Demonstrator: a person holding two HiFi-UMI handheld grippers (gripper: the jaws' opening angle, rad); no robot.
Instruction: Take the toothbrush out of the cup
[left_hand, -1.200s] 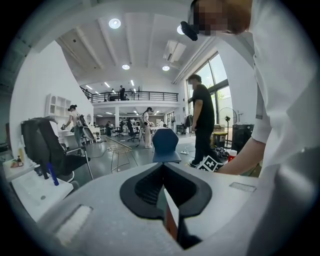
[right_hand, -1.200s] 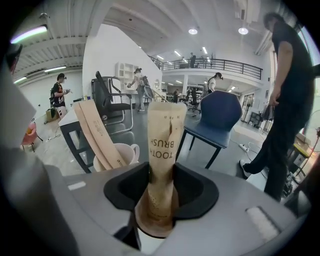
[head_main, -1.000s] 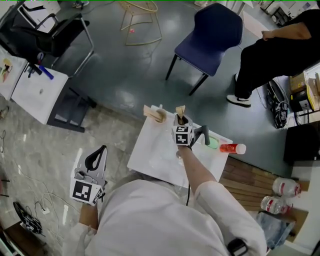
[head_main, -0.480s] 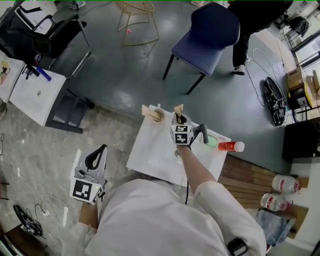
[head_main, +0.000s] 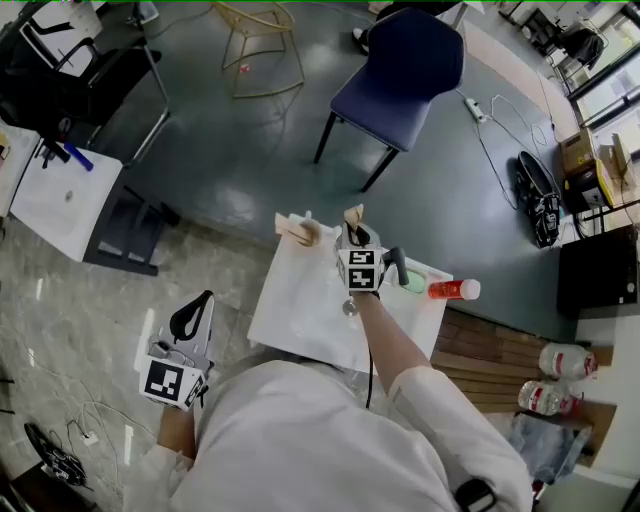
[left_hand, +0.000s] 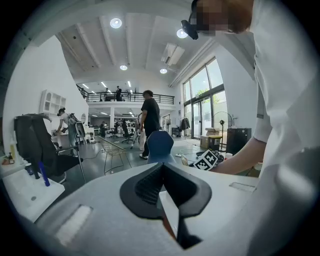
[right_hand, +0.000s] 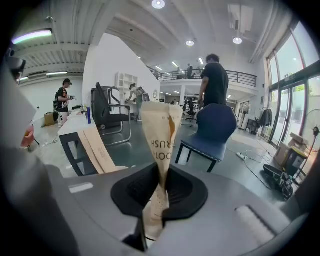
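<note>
1. The right tool (head_main: 356, 240) was closed on the toothbrush (right_hand: 159, 142), which was in a tan paper packet. Its jaws had just been closing with the packet between them, and the black pads pinched the packet's lower part.
2. The left tool (head_main: 190, 318) was shut, with its jaws together and nothing between them.
3. In the right gripper view the toothbrush's long axis ran from bottom to top through the middle of the frame. It stood nearly upright, with the wider printed end uppermost, above the jaw tips.
4. In the head view the toothbrush sat just above frame centre, over the far edge of the white worktop (head_main: 300, 315). It pointed toward the top of the frame.
5. A second tan packet (head_main: 299, 230) was just to its left at the same edge. A green thing (head_main: 415, 283) and a red tube (head_main: 452, 290) lay to the right of the tool.
6. The right forearm, bare below a white sleeve, reached from lower centre up across the worktop to the tool.
7. The left hand held its tool at lower left, off the worktop and over the pale marbled floor (head_main: 60, 300). It was well apart from the toothbrush.
</note>
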